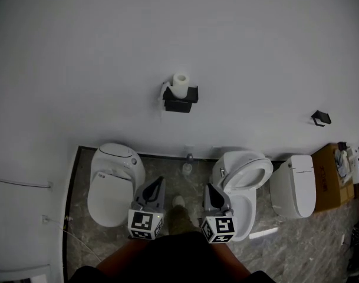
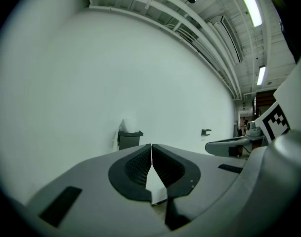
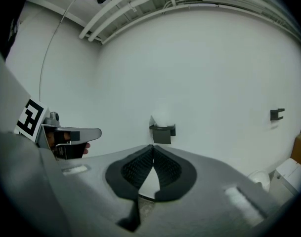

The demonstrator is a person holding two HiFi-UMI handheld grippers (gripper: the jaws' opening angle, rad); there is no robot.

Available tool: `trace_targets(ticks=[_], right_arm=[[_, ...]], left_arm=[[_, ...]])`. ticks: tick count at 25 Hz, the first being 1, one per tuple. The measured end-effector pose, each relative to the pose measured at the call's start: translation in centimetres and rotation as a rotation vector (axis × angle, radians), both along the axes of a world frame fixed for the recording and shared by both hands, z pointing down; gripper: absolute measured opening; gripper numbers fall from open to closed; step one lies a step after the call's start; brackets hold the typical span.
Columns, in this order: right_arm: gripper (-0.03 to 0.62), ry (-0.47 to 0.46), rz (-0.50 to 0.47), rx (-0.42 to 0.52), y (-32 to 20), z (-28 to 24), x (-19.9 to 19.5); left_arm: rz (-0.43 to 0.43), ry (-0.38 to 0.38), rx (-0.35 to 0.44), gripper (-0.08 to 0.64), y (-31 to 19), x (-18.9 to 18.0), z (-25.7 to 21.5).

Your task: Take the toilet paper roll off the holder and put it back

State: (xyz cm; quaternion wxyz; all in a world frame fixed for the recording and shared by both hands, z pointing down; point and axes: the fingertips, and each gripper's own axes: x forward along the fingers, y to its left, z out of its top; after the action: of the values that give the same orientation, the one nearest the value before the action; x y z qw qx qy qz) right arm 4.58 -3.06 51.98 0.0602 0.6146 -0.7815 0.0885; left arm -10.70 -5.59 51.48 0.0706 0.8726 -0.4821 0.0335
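A white toilet paper roll stands on a black wall holder on the white wall, far ahead of both grippers. The holder shows small beyond the left jaws, and the same holder sits just above the right jaw tips. My left gripper is low in the head view, shut with nothing between its jaws. My right gripper is beside it, also shut and empty. Both point toward the wall, well short of the roll.
Below the wall stand a closed white toilet, an open-lidded toilet and a third unit. A cardboard box sits at the right. A second small black holder hangs on the wall further right.
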Motion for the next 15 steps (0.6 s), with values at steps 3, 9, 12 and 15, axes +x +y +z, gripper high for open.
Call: trace_targets(ticks=[3, 9, 12, 15], right_arm=[[-0.002, -0.010, -0.016, 0.004, -4.5, 0.2, 0.8], [-0.002, -0.027, -0.067, 0.001, -12.8, 0.5, 2.6], [-0.002, -0.014, -0.087, -0.004, -16.3, 0.4, 3.6], [-0.002, -0.013, -0.100, -0.002, -19.4, 0.3, 4.5]], left_arm=[[0.002, 0.000, 0.017, 0.020, -3.8, 1.1, -0.2], [-0.022, -0.032, 0.021, 0.020, -11.9, 4.0, -0.4], [-0.050, -0.020, 0.013, 0.021, -16.0, 4.9, -0.8], [-0.077, -0.011, 0.016, 0.021, -19.9, 5.5, -1.2]])
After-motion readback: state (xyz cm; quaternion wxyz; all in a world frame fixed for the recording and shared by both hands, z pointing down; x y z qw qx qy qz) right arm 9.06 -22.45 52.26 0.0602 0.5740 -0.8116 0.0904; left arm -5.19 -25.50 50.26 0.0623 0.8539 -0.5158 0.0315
